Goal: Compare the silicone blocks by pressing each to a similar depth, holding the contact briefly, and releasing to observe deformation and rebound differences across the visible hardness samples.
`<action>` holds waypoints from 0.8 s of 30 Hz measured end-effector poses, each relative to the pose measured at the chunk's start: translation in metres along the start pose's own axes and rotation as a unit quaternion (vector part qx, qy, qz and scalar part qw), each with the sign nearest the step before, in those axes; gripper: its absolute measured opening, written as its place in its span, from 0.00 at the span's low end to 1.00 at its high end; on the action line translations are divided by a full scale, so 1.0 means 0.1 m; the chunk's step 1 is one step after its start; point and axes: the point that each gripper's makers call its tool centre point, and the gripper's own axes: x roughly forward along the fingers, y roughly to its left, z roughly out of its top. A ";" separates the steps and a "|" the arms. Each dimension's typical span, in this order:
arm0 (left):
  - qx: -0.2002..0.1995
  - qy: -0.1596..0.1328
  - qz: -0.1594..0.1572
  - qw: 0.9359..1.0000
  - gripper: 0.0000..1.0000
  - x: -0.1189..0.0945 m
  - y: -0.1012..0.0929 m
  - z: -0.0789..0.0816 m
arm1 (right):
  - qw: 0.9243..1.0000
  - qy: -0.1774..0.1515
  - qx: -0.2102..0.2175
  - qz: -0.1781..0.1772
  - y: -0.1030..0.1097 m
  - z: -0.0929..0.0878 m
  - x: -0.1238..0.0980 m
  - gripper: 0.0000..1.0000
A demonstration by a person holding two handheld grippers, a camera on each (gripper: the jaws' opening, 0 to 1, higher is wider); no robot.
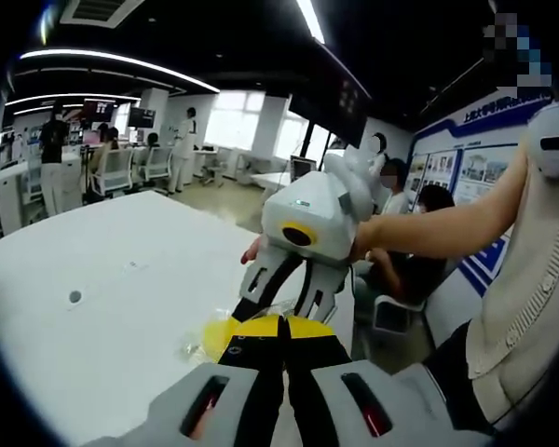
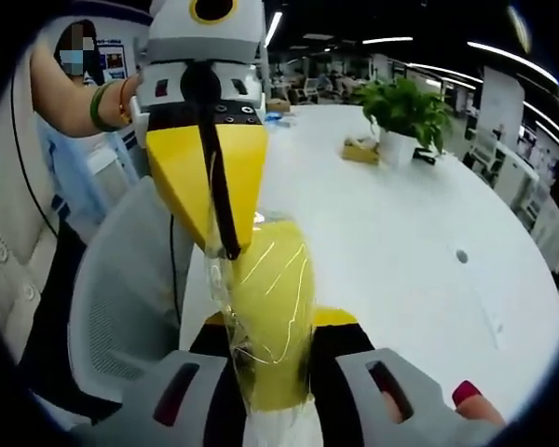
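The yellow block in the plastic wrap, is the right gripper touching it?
Touching. The right gripper view shows the right gripper with both jaws pressed against the wrapped yellow block.

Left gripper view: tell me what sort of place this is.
Probably an open-plan office or lab: a long white table, desks with office chairs behind, ceiling strip lights, and display boards along the wall.

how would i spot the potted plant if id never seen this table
Start at the long white table and look toward its far end. The potted plant stands there, leafy green in a white pot, beside a small tan box; it is the table's only greenery.
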 end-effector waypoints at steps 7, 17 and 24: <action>-0.002 0.000 0.000 1.000 0.00 -0.01 -0.01 -0.01 | 1.000 0.000 -0.004 0.000 0.01 0.00 0.01 0.21; -0.003 0.001 0.000 1.000 0.00 -0.01 -0.01 -0.02 | 1.000 0.000 -0.012 -0.004 -0.01 0.00 0.03 0.24; -0.005 0.001 0.000 1.000 0.00 -0.01 0.01 -0.04 | 1.000 0.002 -0.013 -0.003 0.00 -0.01 0.04 0.26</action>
